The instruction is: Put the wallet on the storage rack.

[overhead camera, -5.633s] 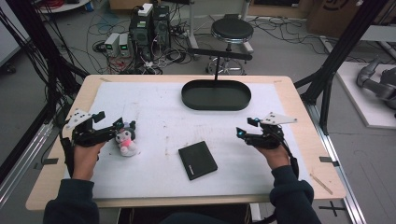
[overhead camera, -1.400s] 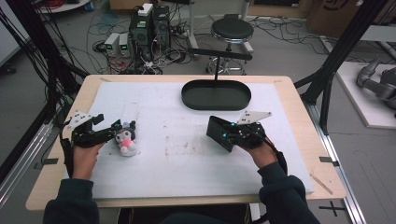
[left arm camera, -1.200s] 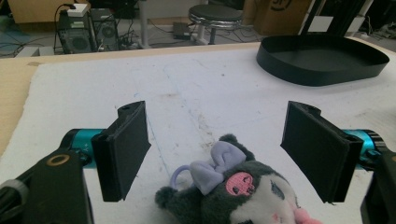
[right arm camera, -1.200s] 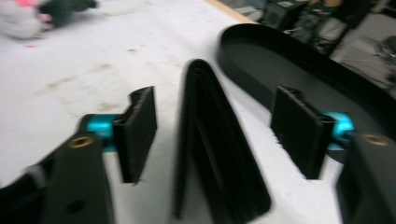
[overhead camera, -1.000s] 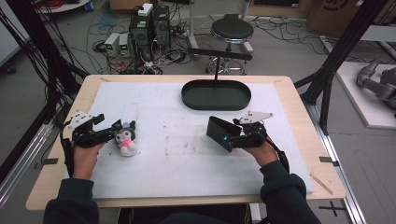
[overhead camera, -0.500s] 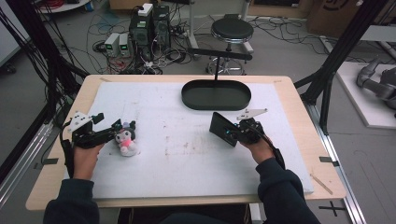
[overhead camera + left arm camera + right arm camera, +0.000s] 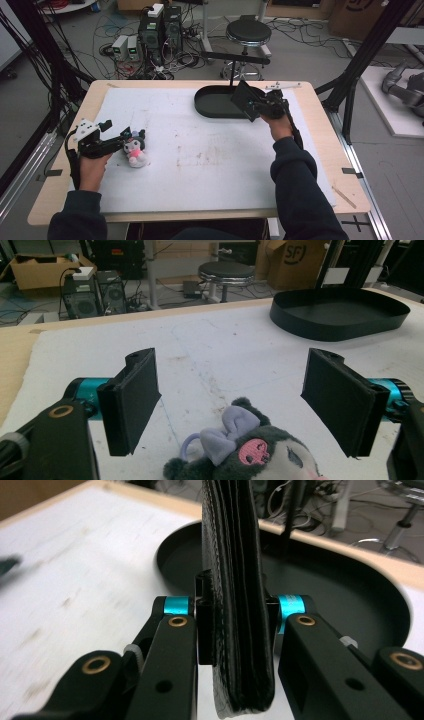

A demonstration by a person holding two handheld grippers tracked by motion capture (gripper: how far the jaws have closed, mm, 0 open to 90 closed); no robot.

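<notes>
Right gripper (image 7: 261, 103): we have its jaws clamped on the black wallet (image 7: 235, 580), held on edge and raised above the near rim of the black oval tray (image 7: 215, 106).
Why held so: we judge the edge-on pinch gives flat pads on both faces, ready to drop it into the tray.
Left gripper (image 7: 240, 395): our jaws stand wide apart, empty, flanking the plush toy (image 7: 250, 452) without touching it.
Plush toy position: we see it lying on the white mat (image 7: 200, 160), at our left side, well apart from the tray.
Likely reason: we are poised to grasp it next.
Writing: we read "SF" on a cardboard box (image 7: 295, 257) behind the table.
</notes>
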